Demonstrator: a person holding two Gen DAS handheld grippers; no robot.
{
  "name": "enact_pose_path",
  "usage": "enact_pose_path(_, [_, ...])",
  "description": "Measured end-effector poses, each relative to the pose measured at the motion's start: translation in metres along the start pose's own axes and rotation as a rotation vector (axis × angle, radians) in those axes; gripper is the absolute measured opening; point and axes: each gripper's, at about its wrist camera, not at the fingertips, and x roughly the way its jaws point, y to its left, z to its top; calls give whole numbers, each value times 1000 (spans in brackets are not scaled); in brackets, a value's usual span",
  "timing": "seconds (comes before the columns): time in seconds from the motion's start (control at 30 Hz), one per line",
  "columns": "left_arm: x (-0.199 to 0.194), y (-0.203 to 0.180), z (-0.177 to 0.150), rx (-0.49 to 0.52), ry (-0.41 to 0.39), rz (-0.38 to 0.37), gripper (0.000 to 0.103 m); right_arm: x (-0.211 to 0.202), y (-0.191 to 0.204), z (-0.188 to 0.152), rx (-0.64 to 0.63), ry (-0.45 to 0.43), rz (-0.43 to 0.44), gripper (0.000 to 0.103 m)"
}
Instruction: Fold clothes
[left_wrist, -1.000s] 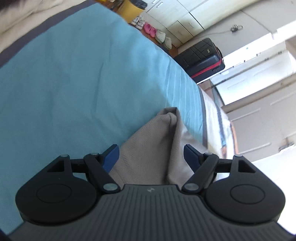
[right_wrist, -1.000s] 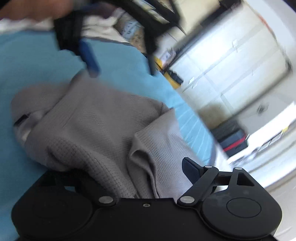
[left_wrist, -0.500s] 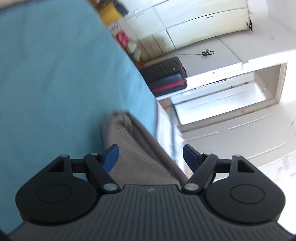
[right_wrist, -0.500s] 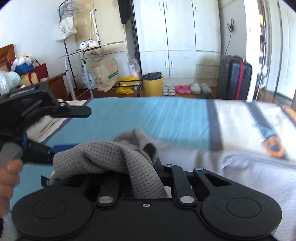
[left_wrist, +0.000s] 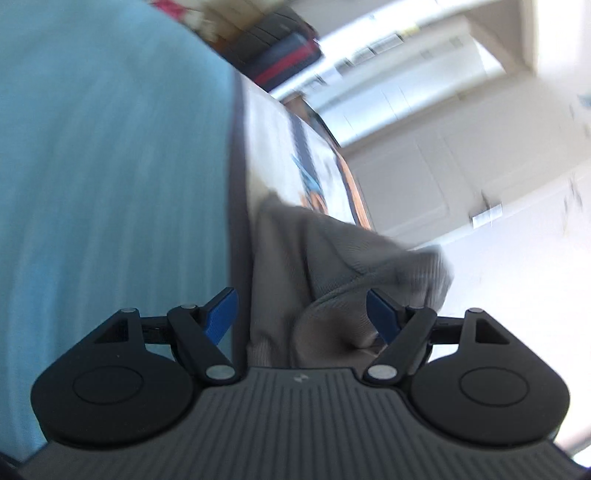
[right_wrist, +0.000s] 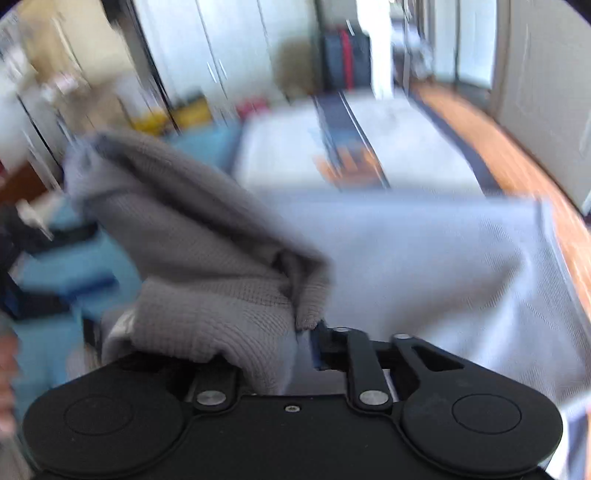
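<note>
Lifting the grey top (right_wrist: 207, 266) off the bed (left_wrist: 110, 166) seemed to be the step in hand, so the fold itself had not begun. The right hand-held gripper (right_wrist: 299, 332) was pressed together on a bunch of the cloth, which piled up over its left side. The left hand-held gripper (left_wrist: 301, 314) had its blue fingers (left_wrist: 221, 314) spread apart, with the top lying loose between them and nothing pinched. In the right view, more of the cloth hung wide and pale toward the right, above the bed. Both views were blurry, so the hands looked to be moving fast. Next, I think the left one would need to close on an edge or corner of the top, and then both would have to spread it flat on the blue sheet before any fold. Half a second before, the right view was sharp and showed the room straight on, with the top in a small heap on the gripper; now the cloth was spread much wider. The left view had turned as well, from the blue sheet toward the striped end of the bed.
</note>
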Motion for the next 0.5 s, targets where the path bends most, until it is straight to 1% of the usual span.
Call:
enact_pose_path(0.07, [9, -8, 2, 34, 20, -17, 76, 1, -14, -5, 24, 40, 7, 31])
enact_pose_path(0.1, [11, -10, 3, 41, 20, -19, 76, -1, -16, -4, 22, 29, 7, 36])
enact_pose_path(0.17, [10, -11, 7, 51, -5, -16, 76, -5, -19, -2, 15, -5, 0, 46])
enact_pose_path(0.27, [17, -11, 18, 77, -24, 23, 76, -15, -18, -1, -10, -86, -6, 47])
enact_pose_path(0.33, [20, -7, 23, 99, -17, 47, 76, -21, -17, 0, -41, -78, -12, 52])
enact_pose_path(0.4, [17, -1, 25, 119, 0, 61, 76, -26, -24, 1, -32, -59, -36, 54])
enact_pose_path(0.43, [17, -2, 23, 128, 13, 67, 76, -38, -32, -5, -19, -47, -45, 55])
enact_pose_path(0.5, [15, -2, 18, 149, 38, 73, 76, -48, -47, -8, 9, -14, -54, 59])
